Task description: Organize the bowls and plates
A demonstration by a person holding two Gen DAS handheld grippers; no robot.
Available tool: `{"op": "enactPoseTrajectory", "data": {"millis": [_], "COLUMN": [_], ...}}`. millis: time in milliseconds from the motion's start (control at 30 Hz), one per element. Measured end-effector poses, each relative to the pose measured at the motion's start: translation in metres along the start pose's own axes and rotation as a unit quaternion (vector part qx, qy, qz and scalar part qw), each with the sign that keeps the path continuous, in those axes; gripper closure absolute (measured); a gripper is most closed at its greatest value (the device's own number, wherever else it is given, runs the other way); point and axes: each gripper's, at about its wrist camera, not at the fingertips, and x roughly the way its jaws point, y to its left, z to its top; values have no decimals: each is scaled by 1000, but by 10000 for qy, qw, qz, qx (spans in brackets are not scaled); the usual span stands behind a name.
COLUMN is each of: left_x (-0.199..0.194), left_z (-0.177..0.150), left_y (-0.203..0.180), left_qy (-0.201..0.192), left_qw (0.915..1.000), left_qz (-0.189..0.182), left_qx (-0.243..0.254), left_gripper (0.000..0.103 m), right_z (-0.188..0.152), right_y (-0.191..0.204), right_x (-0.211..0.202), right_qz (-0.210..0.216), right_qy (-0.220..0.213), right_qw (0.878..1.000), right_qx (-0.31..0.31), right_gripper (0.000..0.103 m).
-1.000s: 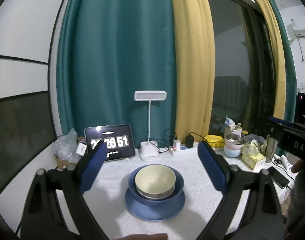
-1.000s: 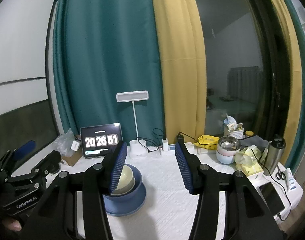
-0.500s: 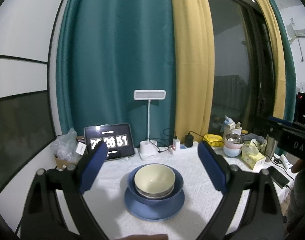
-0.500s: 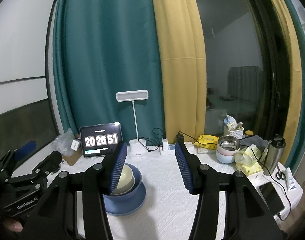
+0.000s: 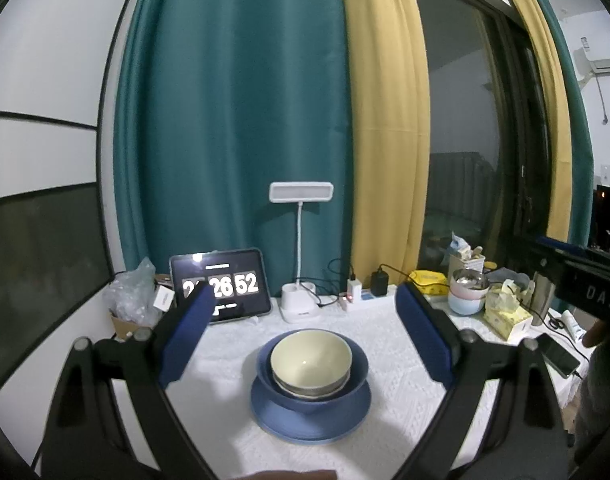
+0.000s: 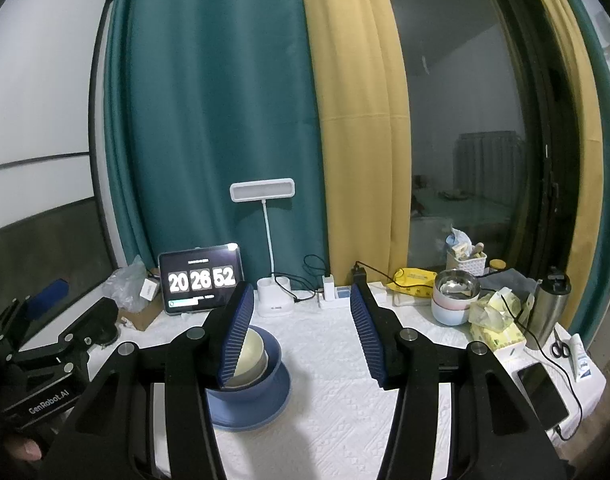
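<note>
- The left gripper point(image 5: 305, 328) is nearest in its own view, its two blue-padded fingers point(image 5: 185, 340) spread wide with nothing between the pads.
- Just ahead of it and centred between those fingers sits the stack on the white tablecloth point(image 5: 405, 412): a cream bowl point(image 5: 311, 356) nested with other bowls inside a blue bowl point(image 5: 355, 376), which stands on a blue plate point(image 5: 311, 420).
- The left gripper touches none of the stack.
- The right gripper point(image 6: 301, 332) has its ribbed blue fingers point(image 6: 365, 336) parted about halfway, gripping nothing; only bare tablecloth lies between them.
- From the right gripper, the stack lies ahead and to its left, partly hidden behind its left finger.
- Further to its left the left gripper's black body shows, with a fingertip of the person point(image 6: 25, 448) at the picture's lower edge.
- To the right of the right gripper a dark phone point(image 6: 543, 392) lies near the table edge, with a tissue box point(image 6: 501, 336) and a steel flask point(image 6: 549, 304) beyond it.
- Past the stack, along the table's far edge, stand a tablet point(image 5: 221, 284) showing clock digits, a white desk lamp point(image 5: 301, 248) and a charger strip point(image 5: 361, 300).
- Farthest are the teal curtain point(image 5: 233, 120), the yellow curtain point(image 5: 385, 140) and a dark window point(image 5: 465, 140).
</note>
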Motion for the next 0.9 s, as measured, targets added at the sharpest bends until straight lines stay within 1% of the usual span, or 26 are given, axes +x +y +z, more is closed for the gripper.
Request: {"op": "enactPoseTrajectory", "data": {"millis": [400, 900], "left_x": [3, 5], "left_z": [1, 2], "left_y": [3, 2], "left_qy": [-14, -12], "left_qw": [10000, 10000], "left_qz": [7, -29], "left_qx": [0, 9], "left_gripper": [11, 11], "right_z": [-5, -5], "right_y": [2, 1], "right_x": [2, 3], "right_qz": [-28, -24], "right_qy": [85, 80], "right_qw": [9999, 10000], "right_qx": [-45, -30], "right_gripper": [50, 50]}}
